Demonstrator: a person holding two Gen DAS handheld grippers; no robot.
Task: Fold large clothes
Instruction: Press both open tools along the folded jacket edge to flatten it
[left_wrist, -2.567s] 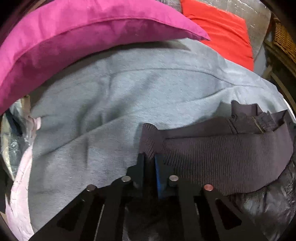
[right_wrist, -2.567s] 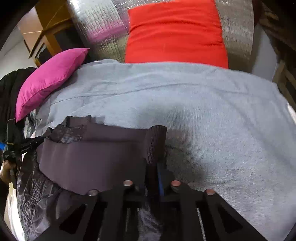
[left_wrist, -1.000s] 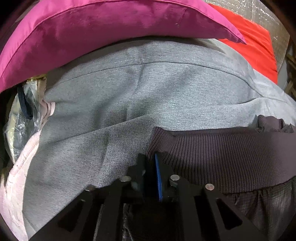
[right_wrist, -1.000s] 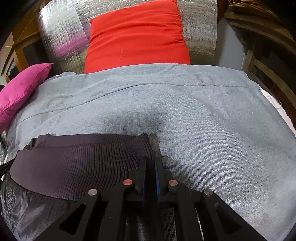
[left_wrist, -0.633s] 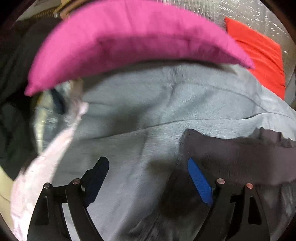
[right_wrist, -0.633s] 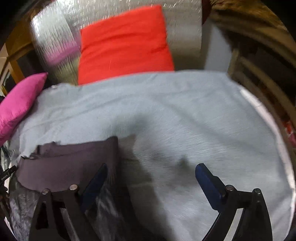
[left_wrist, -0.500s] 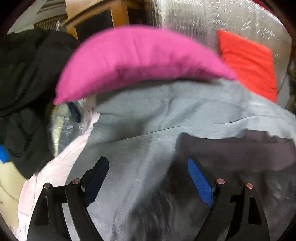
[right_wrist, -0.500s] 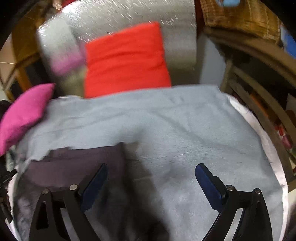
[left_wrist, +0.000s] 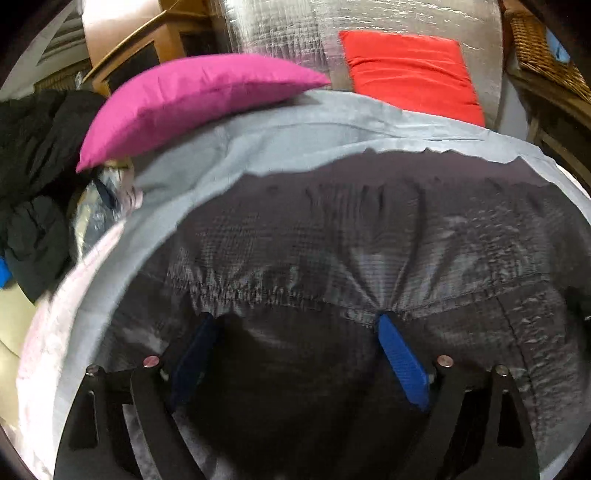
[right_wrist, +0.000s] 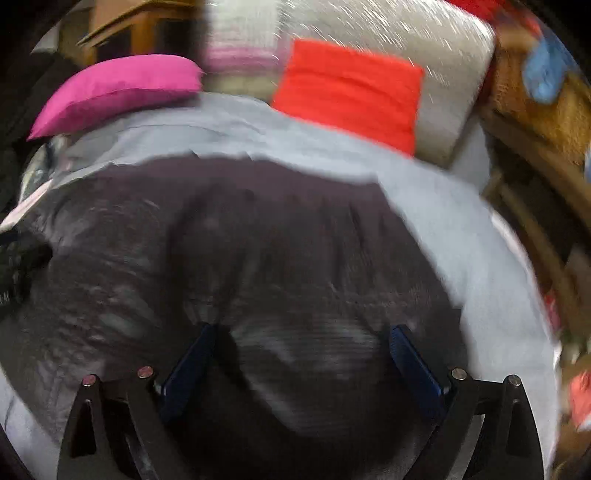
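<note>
Folding the dark purple-brown quilted jacket (left_wrist: 388, 236) well from here depends, as we judge it, on choosing the next pair of grasp points with care, because right now we hold nothing. The left gripper (left_wrist: 295, 354) has its blue-padded fingers (left_wrist: 400, 363) spread wide and opening, with jacket cloth lying below the gap but no pinch on it; the right gripper (right_wrist: 301, 363) is likewise spread and opening, its fingers (right_wrist: 413, 363) hovering over the same dark fabric without clamping any. The jacket lies flat on the pale grey knitted blanket (left_wrist: 295, 125) that covers the bed, its far edge running across both views just short of the magenta cushion (left_wrist: 192, 99) and the red cushion (left_wrist: 410, 70), which lean against a silvery quilted backrest (left_wrist: 295, 33). A gathered seam (left_wrist: 258, 291) crosses the garment just ahead of the left fingers. We would take hold at matching corners of the near layer, one on each side, so that the cloth lifts evenly and the slippery shell does not slide askew. We would pinch all layers together, keep both hands level, and lay the edge down parallel to the far edge. The right view is badly blurred, so finer detail there we cannot tell.
</note>
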